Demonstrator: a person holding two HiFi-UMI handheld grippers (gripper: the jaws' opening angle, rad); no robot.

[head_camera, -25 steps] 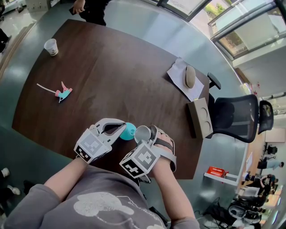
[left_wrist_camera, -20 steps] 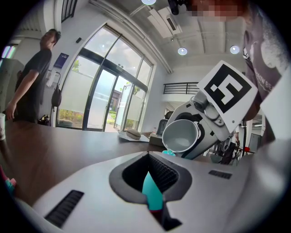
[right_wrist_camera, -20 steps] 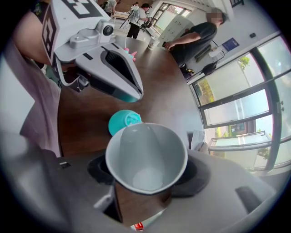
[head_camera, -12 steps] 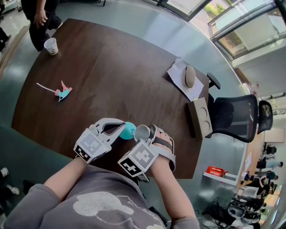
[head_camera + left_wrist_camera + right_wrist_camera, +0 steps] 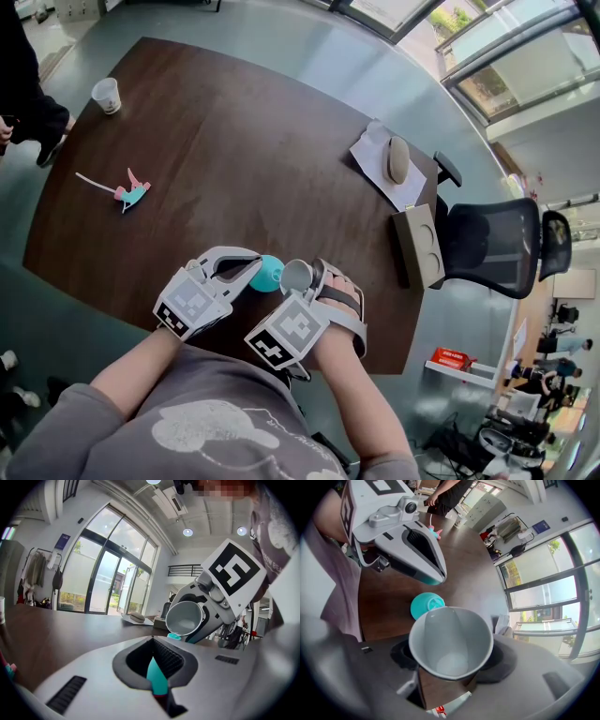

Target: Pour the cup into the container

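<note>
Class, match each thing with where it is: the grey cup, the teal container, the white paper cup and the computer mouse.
Things:
1 grey cup
2 teal container
3 white paper cup
4 computer mouse

Places:
A on a sheet of paper
B near the far left corner of the table
C gripped in jaws, tilted
D on the table, right by the grey cup's rim

Pairs: 1-C; 2-D; 3-B; 4-A
</note>
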